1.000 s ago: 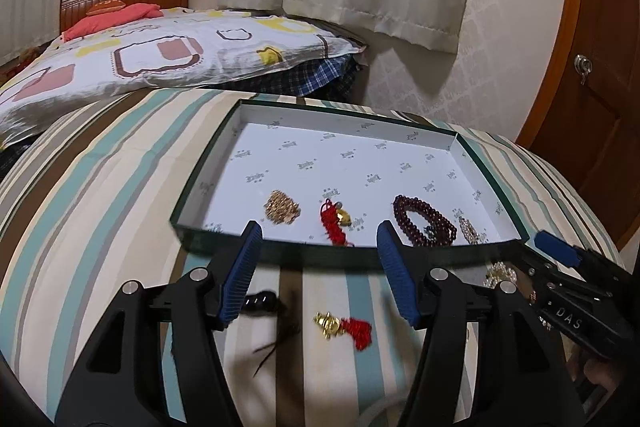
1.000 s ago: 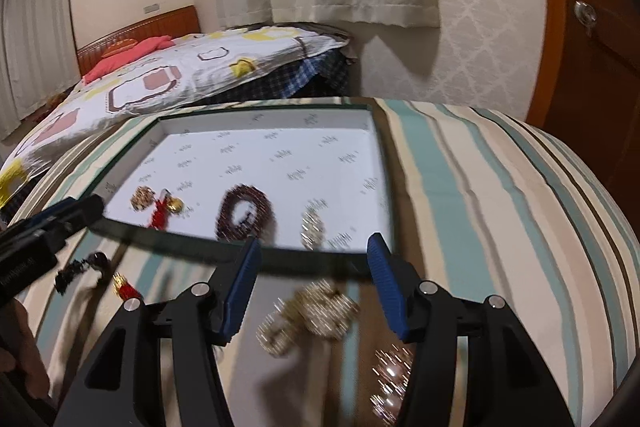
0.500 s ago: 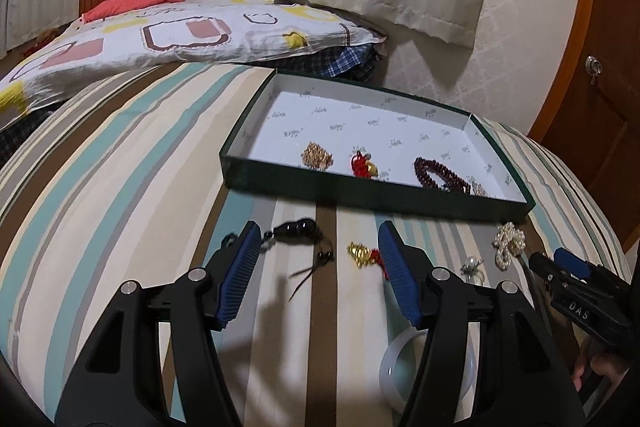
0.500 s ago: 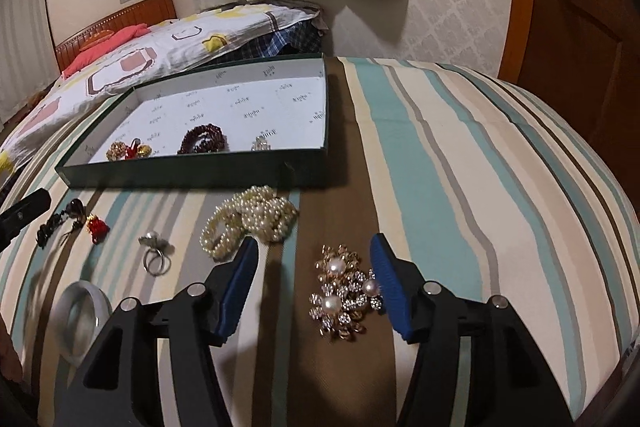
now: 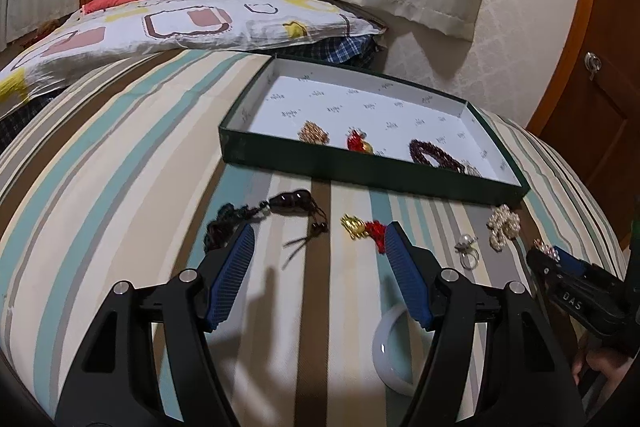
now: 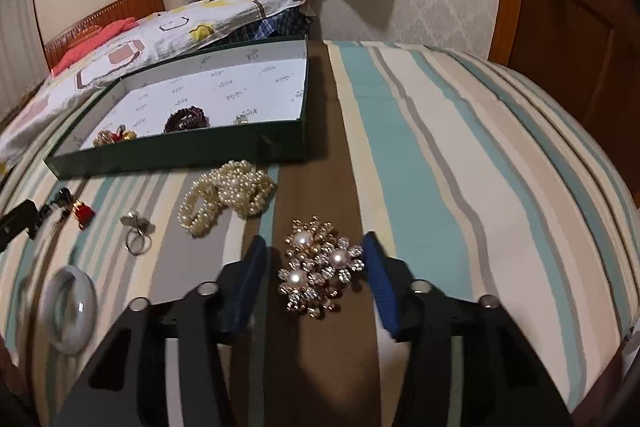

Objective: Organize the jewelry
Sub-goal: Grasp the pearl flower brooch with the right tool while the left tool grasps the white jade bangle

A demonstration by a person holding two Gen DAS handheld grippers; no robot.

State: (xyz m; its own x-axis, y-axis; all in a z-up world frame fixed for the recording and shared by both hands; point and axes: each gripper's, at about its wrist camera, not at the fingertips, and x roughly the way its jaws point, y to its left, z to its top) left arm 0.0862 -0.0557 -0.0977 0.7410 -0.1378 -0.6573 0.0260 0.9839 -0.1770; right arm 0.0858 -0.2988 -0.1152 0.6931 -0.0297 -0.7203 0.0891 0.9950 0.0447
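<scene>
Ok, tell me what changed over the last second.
Both grippers pulled back from the green box and sank toward the bedspread. The right gripper now brackets the pearl brooch; its jaws have just been closing, not yet gripping. The left gripper has just been opening, empty, near the red-tasselled gold charm. The jewelry itself stayed put.

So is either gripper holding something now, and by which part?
Nothing is held. The right gripper has just been closing around the pearl brooch, but its pads do not press it. The left gripper is open over the striped cloth.
</scene>
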